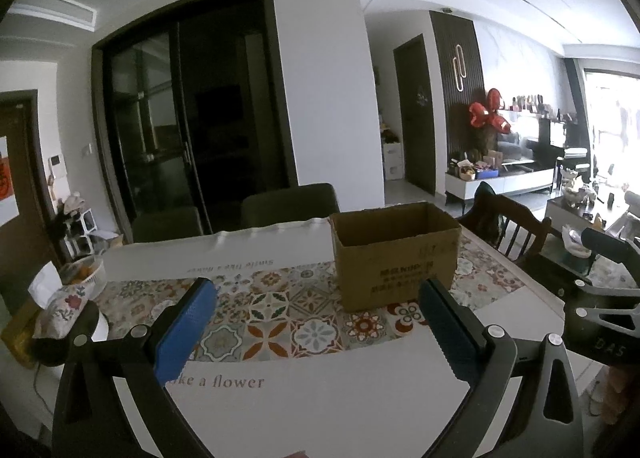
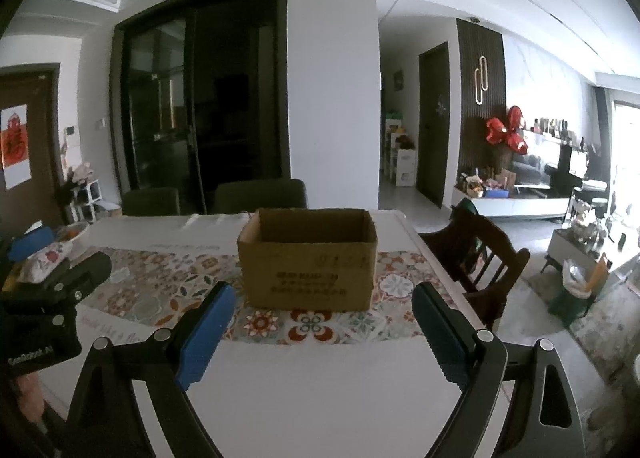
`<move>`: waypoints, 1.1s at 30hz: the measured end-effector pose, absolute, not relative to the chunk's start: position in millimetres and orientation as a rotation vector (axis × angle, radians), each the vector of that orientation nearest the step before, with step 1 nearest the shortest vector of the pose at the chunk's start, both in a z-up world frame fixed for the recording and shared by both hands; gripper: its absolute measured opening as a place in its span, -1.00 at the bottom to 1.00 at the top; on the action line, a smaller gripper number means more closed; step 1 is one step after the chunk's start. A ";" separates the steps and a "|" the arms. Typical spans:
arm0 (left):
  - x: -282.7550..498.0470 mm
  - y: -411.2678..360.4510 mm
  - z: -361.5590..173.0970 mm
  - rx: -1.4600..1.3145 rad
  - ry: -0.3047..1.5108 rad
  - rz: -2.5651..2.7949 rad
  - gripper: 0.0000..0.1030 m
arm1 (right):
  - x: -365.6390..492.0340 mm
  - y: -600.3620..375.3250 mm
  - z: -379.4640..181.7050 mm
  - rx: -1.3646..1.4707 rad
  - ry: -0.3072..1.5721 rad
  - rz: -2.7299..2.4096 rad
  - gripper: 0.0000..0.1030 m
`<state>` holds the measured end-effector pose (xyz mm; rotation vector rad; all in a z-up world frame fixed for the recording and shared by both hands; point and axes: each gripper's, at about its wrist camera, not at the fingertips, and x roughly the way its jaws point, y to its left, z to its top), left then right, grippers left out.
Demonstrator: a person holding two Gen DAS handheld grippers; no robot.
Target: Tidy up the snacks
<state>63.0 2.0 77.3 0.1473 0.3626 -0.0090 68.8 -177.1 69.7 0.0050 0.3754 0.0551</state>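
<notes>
Behind both grippers, on the patterned tablecloth [image 2: 168,290], stands the open cardboard box [image 2: 308,258]. Your left gripper [image 1: 318,322] and right gripper [image 2: 322,330] are spread wide, holding nothing. Expect the box to be light but flexible; take it by a side wall. No snacks are visible.

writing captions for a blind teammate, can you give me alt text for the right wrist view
An open, brown cardboard box stands on a table with a floral patterned runner, straight ahead of the right gripper, whose blue-padded fingers are spread wide and hold nothing. The left gripper shows at the left edge; dark chairs and a glass door stand behind.
</notes>
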 end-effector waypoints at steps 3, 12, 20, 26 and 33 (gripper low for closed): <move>57.6 2.8 77.4 0.148 0.360 -0.009 1.00 | 60.2 -176.6 70.4 0.010 0.369 0.061 0.76; 50.9 2.6 78.4 0.151 0.352 -0.007 1.00 | 53.3 -174.1 70.2 0.005 0.369 0.063 0.76; 48.2 1.9 80.0 0.153 0.354 -0.012 1.00 | 52.5 -175.4 71.4 0.004 0.364 0.059 0.76; 49.2 1.3 81.2 0.155 0.357 -0.012 1.00 | 52.7 -177.3 71.7 0.002 0.364 0.057 0.76; 49.1 1.2 81.1 0.155 0.357 -0.012 1.00 | 53.1 -177.9 71.6 0.002 0.362 0.059 0.76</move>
